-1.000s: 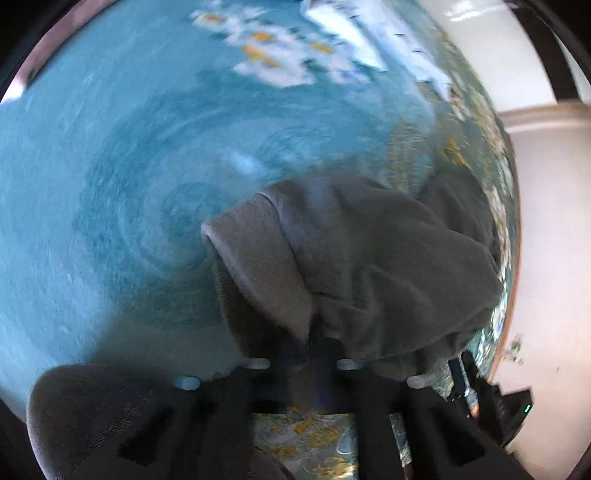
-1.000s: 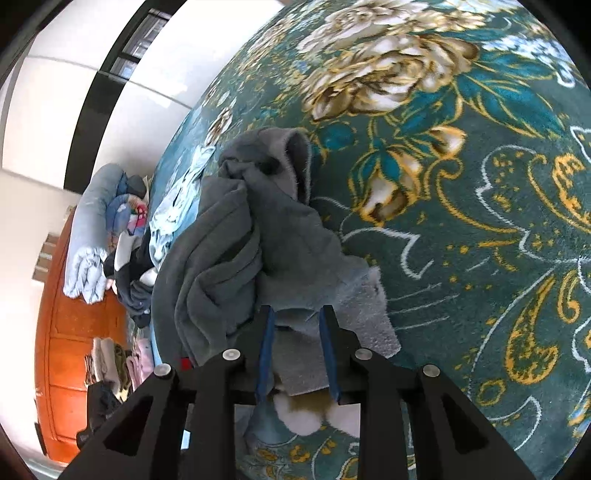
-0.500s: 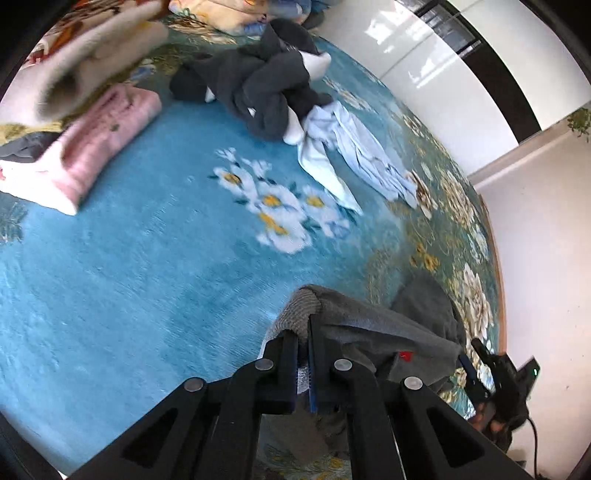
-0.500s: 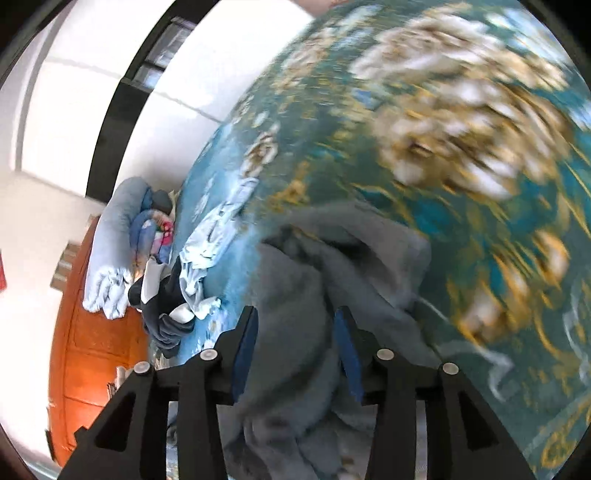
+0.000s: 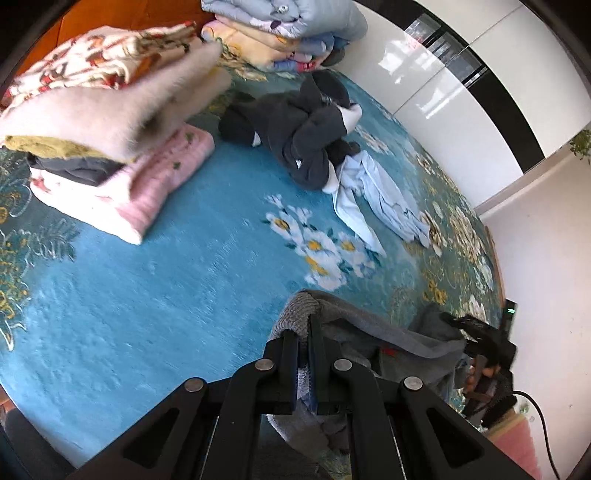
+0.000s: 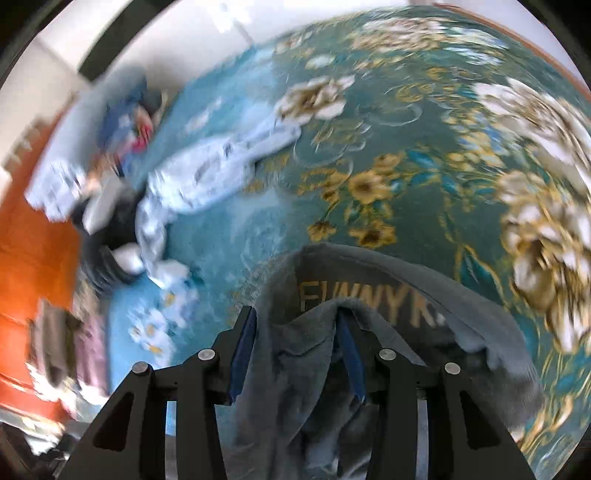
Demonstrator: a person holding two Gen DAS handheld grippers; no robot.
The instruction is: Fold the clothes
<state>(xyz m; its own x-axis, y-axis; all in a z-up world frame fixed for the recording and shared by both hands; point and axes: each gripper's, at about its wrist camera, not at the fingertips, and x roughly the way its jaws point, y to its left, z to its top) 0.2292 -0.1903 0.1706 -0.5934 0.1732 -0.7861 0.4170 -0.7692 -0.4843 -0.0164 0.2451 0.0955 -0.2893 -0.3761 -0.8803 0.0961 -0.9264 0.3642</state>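
Note:
A grey sweatshirt (image 5: 388, 332) with gold lettering (image 6: 373, 302) hangs lifted above the carpet between my two grippers. My left gripper (image 5: 304, 332) is shut on its ribbed edge (image 5: 295, 314). My right gripper (image 6: 295, 343) stands open, its blue-padded fingers (image 6: 243, 350) wide apart with a fold of the grey sweatshirt (image 6: 406, 280) draped loosely between and over them. In the left wrist view the right gripper (image 5: 476, 339) shows dark at the far end of the cloth. The right wrist view is blurred by motion.
A blue floral carpet (image 5: 147, 295) covers the floor. A stack of folded clothes (image 5: 110, 147) sits at the left, a dark crumpled garment (image 5: 303, 129) and a light blue shirt (image 5: 376, 192) lie farther off, bedding (image 5: 288, 29) is piled by the white wall.
Both grippers have risen and tilted up with the sweatshirt, so more of the room shows. The right gripper's fingers have spread apart; the left stays shut on the ribbed edge.

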